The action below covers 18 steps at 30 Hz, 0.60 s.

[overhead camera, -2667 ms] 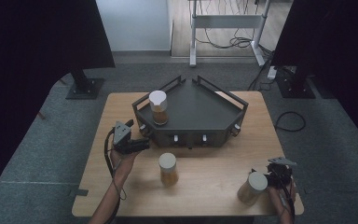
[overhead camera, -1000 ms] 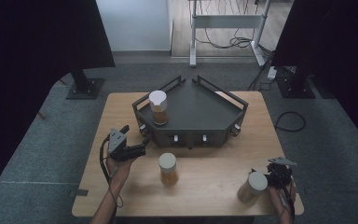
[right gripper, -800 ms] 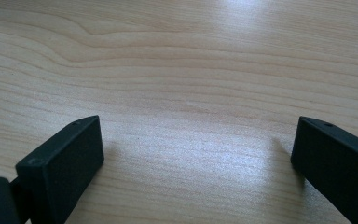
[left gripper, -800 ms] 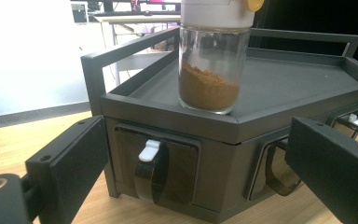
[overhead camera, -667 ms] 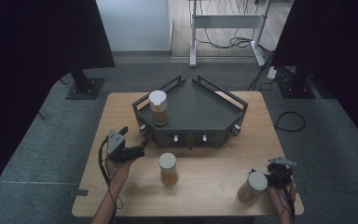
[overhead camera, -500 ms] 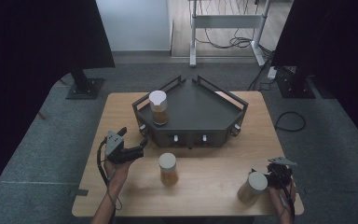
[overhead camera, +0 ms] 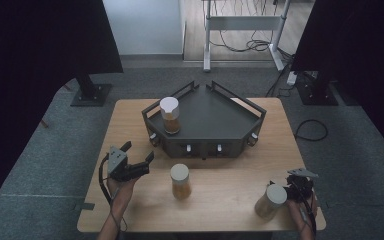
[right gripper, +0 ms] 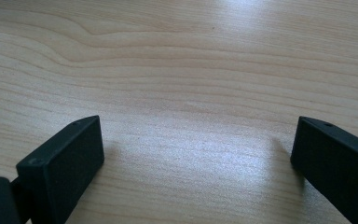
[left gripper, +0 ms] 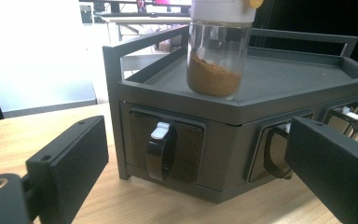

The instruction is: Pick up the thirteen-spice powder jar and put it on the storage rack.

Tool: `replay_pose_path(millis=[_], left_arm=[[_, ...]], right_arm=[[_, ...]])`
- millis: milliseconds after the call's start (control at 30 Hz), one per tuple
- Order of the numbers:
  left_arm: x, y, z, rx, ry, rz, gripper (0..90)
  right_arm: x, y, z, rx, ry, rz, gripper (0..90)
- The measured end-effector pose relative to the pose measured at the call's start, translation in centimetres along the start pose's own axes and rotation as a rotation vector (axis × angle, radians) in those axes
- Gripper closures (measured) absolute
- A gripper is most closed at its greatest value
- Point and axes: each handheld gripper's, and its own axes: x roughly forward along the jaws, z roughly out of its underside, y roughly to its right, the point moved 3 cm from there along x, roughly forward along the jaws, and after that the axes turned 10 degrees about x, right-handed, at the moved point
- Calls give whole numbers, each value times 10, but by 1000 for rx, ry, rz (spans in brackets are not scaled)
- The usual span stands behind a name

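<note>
A dark grey tray-topped rack with small front drawers stands mid-table. On its left corner is a white-lidded jar of brown powder, also seen in the left gripper view. My left gripper is open on the table left of the rack. Its jaws face the rack's left corner drawer and its dark looped handle and hold nothing. A second jar stands on the table in front of the rack. A third jar stands at the front right, beside my right gripper. That gripper is open over bare wood.
The wooden table ends close behind both hands. More drawer handles run along the rack's front. Dark stands and cables are on the grey floor beyond the table.
My left gripper has drawn back from the rack, toward the table's front left, still open. The right gripper and the jars have not moved.
</note>
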Motion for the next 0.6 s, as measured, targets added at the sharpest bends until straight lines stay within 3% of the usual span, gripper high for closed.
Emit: replay_pose_path(millis=[267, 600], left_arm=[[-7, 4, 5, 20, -11, 0, 57], [-17, 4, 14, 9, -16, -3, 57]], right_arm=[[0, 0, 0, 0, 0, 0, 21], [0, 0, 0, 0, 0, 0, 21]])
